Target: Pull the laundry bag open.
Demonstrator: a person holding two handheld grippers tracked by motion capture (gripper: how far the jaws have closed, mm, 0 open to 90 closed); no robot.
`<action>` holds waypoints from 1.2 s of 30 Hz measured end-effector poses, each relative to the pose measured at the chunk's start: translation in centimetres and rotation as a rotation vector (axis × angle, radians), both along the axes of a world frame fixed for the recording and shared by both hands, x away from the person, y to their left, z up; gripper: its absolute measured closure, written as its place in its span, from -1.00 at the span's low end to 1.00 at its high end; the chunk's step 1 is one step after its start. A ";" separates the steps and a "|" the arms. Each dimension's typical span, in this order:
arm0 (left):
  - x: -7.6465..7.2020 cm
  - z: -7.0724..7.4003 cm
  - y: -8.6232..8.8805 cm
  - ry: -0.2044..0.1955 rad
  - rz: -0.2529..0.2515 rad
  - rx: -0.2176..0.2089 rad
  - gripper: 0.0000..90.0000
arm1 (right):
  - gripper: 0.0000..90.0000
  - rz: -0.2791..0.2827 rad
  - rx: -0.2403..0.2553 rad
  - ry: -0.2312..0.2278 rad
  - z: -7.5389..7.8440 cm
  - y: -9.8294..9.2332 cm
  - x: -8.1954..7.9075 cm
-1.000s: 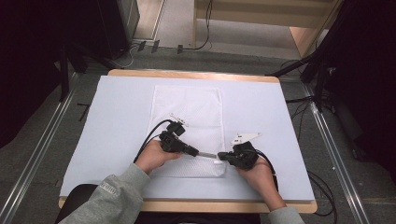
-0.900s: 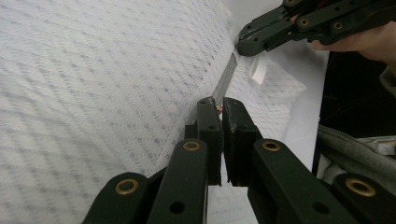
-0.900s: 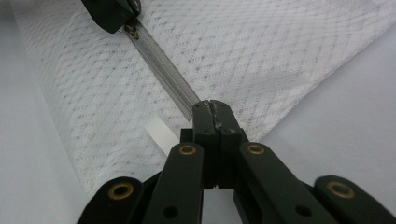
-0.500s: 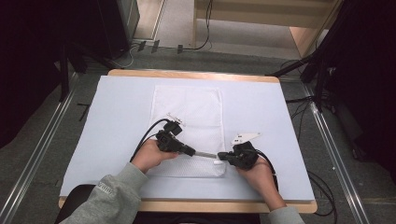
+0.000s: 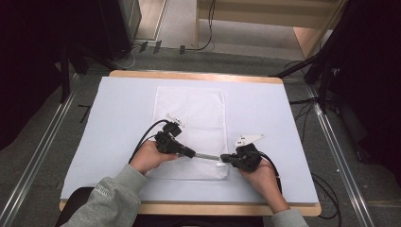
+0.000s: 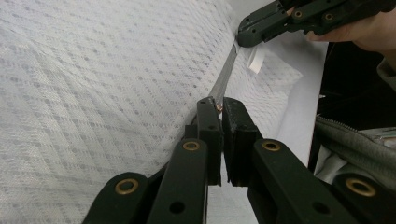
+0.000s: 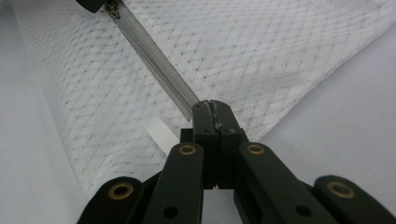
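A white mesh bag [image 5: 189, 113] lies flat on the white mat [image 5: 118, 118]. A grey zipper [image 5: 208, 156] runs along the bag's near end. My left gripper [image 5: 191, 152] is shut on the zipper pull [image 7: 111, 9], and in the left gripper view its jaws [image 6: 217, 105] pinch the small brass slider. My right gripper [image 5: 224, 159] is shut on the zipper's end at the bag's near right corner. In the right gripper view the jaws [image 7: 212, 106] close on the zipper tape [image 7: 154, 60]. A white tag [image 7: 161, 135] sticks out beside them. The zipper [image 6: 226, 74] stretches taut between both grippers.
The mat covers a wooden table with its front edge [image 5: 189, 208] near the person. Black cables [image 5: 146, 137] trail from both grippers. Metal rails [image 5: 42, 151] flank the table on the grey floor. Bare mat lies to the left and right of the bag.
My left gripper has shifted slightly left along the zipper, so the grey stretch between the two grippers is a little longer. The right gripper has stayed put.
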State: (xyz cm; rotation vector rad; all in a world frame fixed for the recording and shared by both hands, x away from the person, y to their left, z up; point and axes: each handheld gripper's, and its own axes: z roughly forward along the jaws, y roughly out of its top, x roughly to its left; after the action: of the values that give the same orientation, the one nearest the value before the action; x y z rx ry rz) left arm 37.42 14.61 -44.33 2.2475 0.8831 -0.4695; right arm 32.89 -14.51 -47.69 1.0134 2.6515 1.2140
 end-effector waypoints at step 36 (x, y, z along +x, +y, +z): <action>0.1 0.6 3.1 0.028 0.021 -0.002 0.95 | 1.00 -0.001 0.006 0.004 0.0 0.0 0.0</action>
State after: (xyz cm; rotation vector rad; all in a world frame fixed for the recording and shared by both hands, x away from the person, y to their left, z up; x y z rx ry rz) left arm 37.48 17.74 -43.71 2.2332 0.9188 -0.4931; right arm 32.91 -14.52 -47.71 1.0195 2.6512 1.2214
